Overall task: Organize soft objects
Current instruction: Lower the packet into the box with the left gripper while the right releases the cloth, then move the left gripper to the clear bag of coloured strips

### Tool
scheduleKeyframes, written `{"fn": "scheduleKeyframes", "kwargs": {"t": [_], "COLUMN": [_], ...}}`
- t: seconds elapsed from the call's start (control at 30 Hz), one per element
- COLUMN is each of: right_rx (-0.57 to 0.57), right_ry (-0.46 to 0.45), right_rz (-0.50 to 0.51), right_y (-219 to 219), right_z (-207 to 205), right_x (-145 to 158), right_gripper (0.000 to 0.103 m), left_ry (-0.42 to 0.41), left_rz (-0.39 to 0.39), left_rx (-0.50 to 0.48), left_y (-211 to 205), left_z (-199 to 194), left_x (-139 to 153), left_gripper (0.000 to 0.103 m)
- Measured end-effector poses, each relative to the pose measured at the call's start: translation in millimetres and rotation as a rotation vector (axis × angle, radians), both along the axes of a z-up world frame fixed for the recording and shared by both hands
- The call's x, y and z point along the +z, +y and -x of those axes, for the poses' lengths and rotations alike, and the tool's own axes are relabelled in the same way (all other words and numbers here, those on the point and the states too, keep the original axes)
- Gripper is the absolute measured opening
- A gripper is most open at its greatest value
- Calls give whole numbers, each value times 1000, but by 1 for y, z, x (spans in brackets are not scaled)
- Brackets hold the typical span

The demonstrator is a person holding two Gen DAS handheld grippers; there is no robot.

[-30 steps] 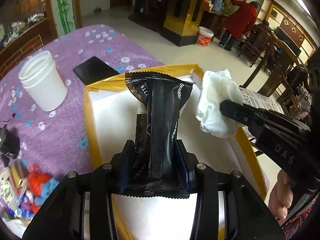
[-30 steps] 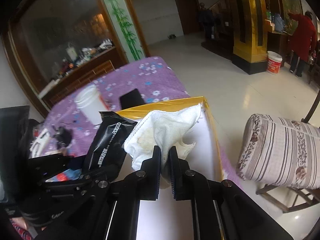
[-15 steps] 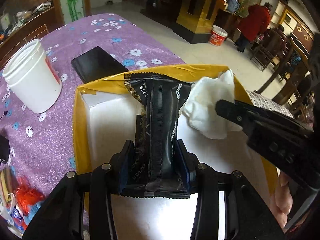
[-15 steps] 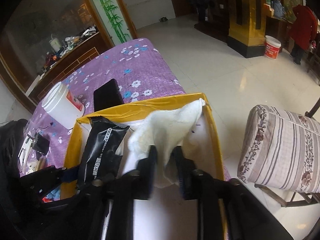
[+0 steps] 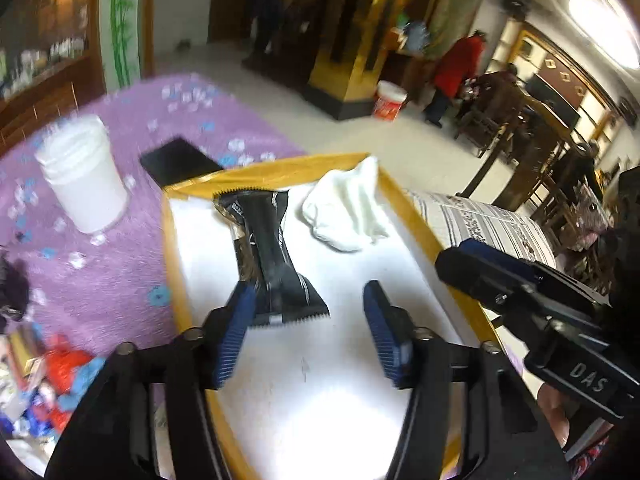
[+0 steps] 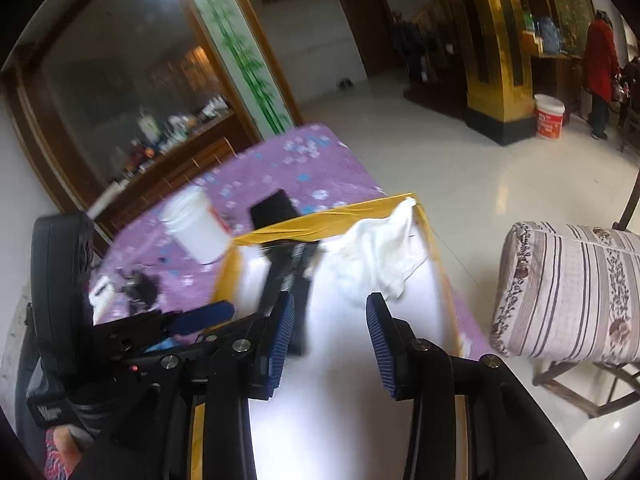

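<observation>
A black snack packet [image 5: 268,244] lies flat in the white box with yellow taped rim [image 5: 280,170]; it also shows in the right wrist view [image 6: 290,276]. A crumpled white cloth [image 5: 346,210] lies beside it at the box's far right corner, also in the right wrist view [image 6: 380,252]. My left gripper [image 5: 310,322] is open and empty, just behind the packet's near end. My right gripper [image 6: 330,330] is open and empty, pulled back from the cloth. The right gripper's body [image 5: 520,292] shows at the right of the left wrist view.
A white plastic tub [image 5: 82,174] and a black phone [image 5: 178,160] sit on the purple flowered tablecloth [image 5: 100,272] left of the box. Colourful wrappers [image 5: 48,380] lie at the near left. A striped cushioned stool [image 6: 572,292] stands right of the table.
Both grippers opened and drew back. The packet dropped from the left gripper and the cloth from the right; both now lie in the box.
</observation>
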State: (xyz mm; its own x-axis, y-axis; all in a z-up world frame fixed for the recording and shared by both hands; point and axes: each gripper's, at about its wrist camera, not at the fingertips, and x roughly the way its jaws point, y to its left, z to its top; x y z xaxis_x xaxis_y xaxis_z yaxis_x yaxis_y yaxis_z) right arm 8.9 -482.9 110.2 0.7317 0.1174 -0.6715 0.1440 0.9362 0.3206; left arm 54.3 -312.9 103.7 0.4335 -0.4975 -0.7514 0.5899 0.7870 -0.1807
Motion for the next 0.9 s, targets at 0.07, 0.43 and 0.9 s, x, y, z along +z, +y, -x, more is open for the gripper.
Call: {"fn": "scheduleKeyframes", "kwargs": {"t": [0.07,0.43,0.9], "right_rx": [-4,128,452], "right_ry": [-40,-146,-9], "right_rz": [5,20,-17], "right_y": [11,88,213], "right_z": [23,95,86], "right_x": [6,16,-43], "right_gripper": [41,41,42], "left_ry": [-61,-124,-34], "left_rz": [-6,87,43], "left_rx": [-27,49,546], "left_y": [14,138,374], "left_z": [27,103,116], "left_x": [11,16,-32], "left_gripper": [60,80,80]}}
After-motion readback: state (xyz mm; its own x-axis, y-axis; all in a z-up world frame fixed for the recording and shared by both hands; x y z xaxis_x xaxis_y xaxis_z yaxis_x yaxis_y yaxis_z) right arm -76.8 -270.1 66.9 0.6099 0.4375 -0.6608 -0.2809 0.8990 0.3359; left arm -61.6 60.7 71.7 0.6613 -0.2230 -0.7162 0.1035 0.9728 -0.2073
